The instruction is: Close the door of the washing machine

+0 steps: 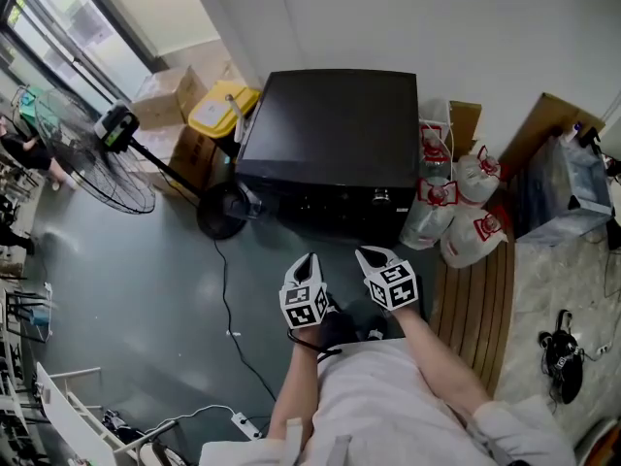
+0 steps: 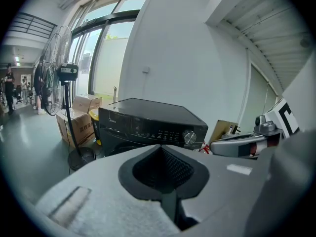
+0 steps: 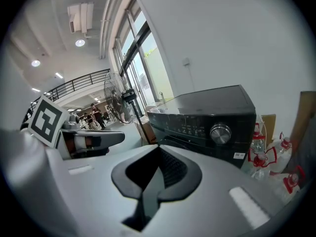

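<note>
Head view: washing machine (image 1: 330, 129) faces the closed, empty left tongs (image 1: 309, 259) and right tongs (image 1: 368, 253).

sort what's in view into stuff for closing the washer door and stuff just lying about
For the job: washing machine, left tool, right tool, both shut and empty.

Lying about: standing fan, cardboard boxes, yellow container, plastic jugs, power strip.

We can read very little print here. At the left end of the washing machine (image 2: 148, 125) front panel stands a small pale brand word that we take, faintly, for "Midea". The cardboard box (image 2: 72, 124) beside it bears dark characters too small for us to read. The white sticker (image 3: 239, 155) on the machine's front and the red labels on the bottles (image 3: 257, 149) stay illegible.
</note>
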`<state>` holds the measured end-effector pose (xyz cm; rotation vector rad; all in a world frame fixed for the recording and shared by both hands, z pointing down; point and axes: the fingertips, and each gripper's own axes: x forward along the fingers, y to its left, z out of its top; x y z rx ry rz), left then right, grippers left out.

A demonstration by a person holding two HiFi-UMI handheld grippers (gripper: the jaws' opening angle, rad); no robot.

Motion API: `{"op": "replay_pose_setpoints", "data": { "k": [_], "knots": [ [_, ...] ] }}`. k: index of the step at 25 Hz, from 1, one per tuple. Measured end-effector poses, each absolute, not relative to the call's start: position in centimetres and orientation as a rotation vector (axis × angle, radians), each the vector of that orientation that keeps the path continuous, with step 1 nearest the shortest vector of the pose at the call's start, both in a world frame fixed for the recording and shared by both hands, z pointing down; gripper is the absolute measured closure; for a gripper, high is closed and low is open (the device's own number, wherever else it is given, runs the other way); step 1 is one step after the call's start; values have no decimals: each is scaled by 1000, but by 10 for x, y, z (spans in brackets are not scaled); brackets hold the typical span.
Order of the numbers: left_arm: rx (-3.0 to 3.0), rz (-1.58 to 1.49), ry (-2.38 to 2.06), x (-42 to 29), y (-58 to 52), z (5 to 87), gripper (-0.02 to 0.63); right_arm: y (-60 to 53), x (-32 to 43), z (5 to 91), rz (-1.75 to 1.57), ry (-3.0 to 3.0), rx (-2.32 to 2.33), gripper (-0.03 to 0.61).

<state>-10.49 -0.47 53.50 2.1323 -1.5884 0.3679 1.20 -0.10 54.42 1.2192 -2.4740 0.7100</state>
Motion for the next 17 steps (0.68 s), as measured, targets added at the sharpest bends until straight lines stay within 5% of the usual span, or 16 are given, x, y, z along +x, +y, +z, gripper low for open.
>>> {"op": "replay_pose_setpoints", "data": {
  "k": [17],
  "knots": [
    [2136, 341, -1583, -101, 2, 535, 609, 8, 16, 543, 685, -2481, 1221, 577]
  ]
}}
